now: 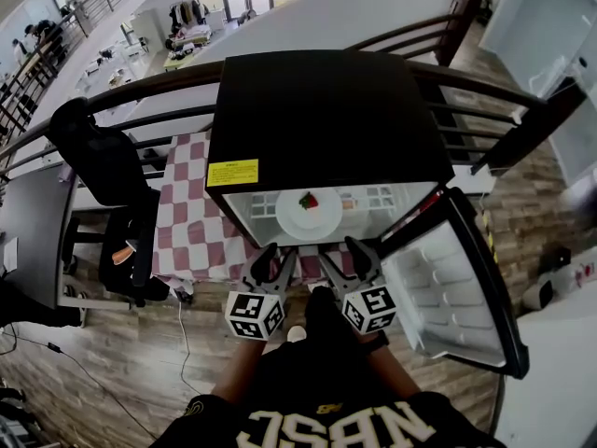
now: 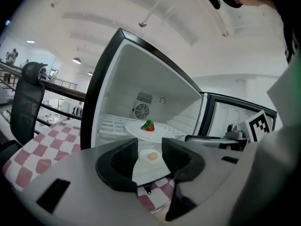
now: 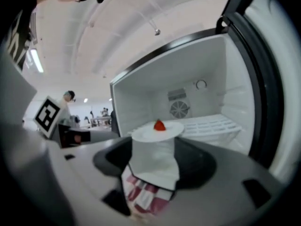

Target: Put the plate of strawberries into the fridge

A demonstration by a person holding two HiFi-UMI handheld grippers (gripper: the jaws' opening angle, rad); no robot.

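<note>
Now | plate (image 1: 313,220) with strawberry (image 1: 308,200) inside open fridge (image 1: 326,119) | left gripper (image 1: 278,252) fingers (image 2: 117,161) apart, empty | right gripper (image 1: 343,253) fingers (image 3: 200,166) apart, empty

The fridge (image 1: 326,110) is showing matt black outside and smooth white plastic inside; checked cloth (image 1: 187,222) is lying beside it.

fridge (image 1: 326,129) front open; door (image 1: 459,287) flanks right; plate (image 1: 309,217) sits inside.
</note>
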